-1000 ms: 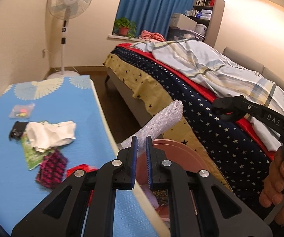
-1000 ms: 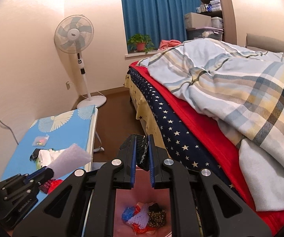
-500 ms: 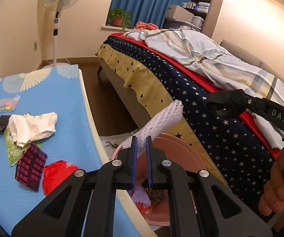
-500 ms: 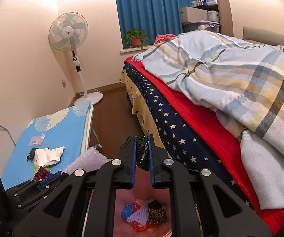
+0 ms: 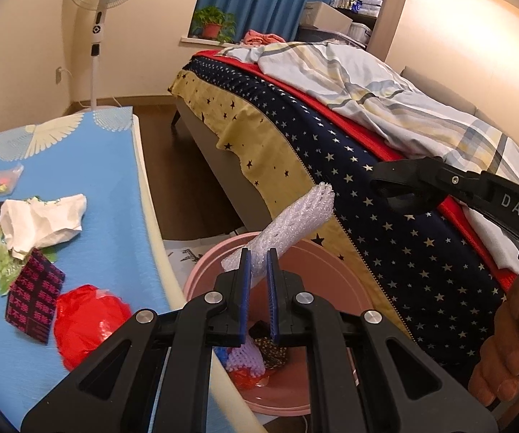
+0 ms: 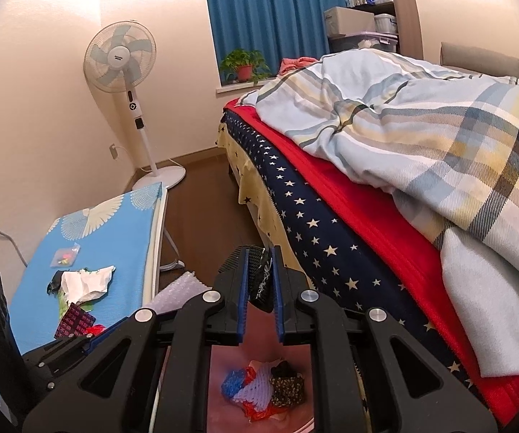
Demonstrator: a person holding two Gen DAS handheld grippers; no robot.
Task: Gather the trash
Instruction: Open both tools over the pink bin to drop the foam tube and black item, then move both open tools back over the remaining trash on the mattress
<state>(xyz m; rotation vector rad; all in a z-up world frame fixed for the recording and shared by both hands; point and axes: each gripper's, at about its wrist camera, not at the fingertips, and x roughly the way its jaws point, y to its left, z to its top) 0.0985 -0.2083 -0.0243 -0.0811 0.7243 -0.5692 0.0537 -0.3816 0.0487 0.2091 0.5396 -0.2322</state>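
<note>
While both tools hang over the pink basin [image 5: 317, 252] on the floor between the bench [image 5: 90, 187] and the bed [image 5: 349, 151], each one has its load pinched. The left tool [image 5: 257, 270] is clamped on a roll of bubble wrap [image 5: 288, 227] that sticks out forward and upward past the jaws. The right tool [image 6: 259, 274] is closed on a small black wrapper [image 6: 261, 278], held directly above the trash pile [image 6: 266, 386] already in the basin.

The likeliest slip, I judge, is with the bubble wrap: it is long and light, and much of it reaches toward the basin's far rim, so on release it could tip over the edge onto the floor. The thin black wrapper might cling to a pad instead of dropping.

The left view shows what is left on the bench: a crumpled white paper [image 5: 43, 220], a green packet [image 5: 7, 270] under it, a pink-and-black wrapper [image 5: 35, 299], a red plastic bag [image 5: 86, 321] near the bench edge, and a small clear pouch [image 5: 1, 184] farther back. It also shows the basin's rim. The right view alone looks straight down into the basin, and shows the black wrapper up close, which the left view only shows side-on.
</note>
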